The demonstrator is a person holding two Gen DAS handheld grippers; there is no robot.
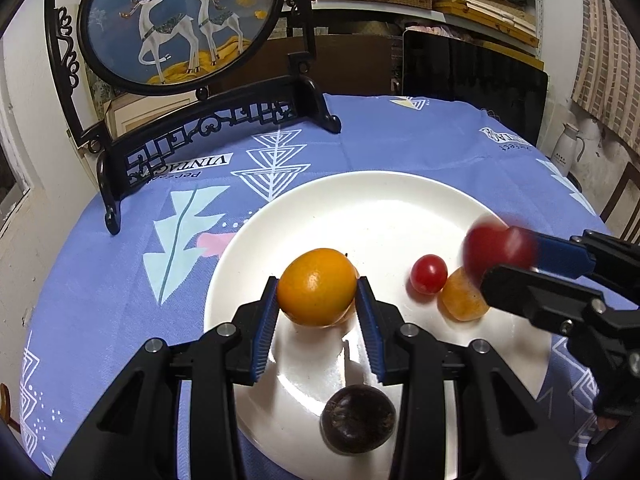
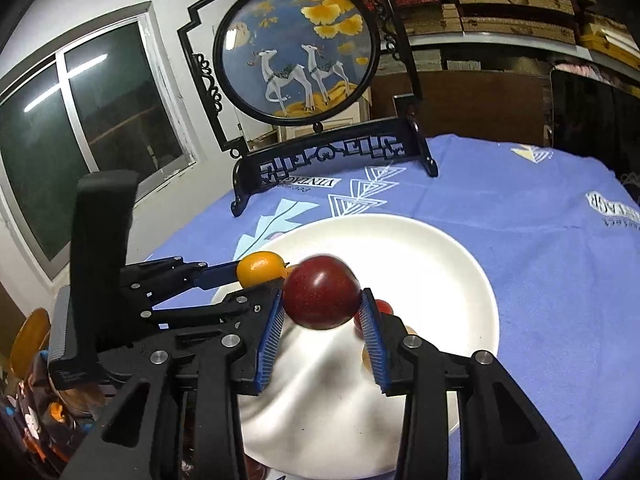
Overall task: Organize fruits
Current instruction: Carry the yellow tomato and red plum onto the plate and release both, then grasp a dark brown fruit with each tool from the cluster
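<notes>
Left gripper (image 1: 317, 294) pinches round orange citrus fruit (image 1: 317, 286) at frame centre, over white round plate (image 1: 380, 208); right gripper (image 2: 322, 312) clamps dark-red round plum (image 2: 322, 292), centre frame, above plate's right side w/ 2 small fruits below.

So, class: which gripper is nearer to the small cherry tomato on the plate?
Right. The right gripper, holding a red plum, hangs just beside the cherry tomato; the left gripper, clamping an orange, sits farther off.
</notes>
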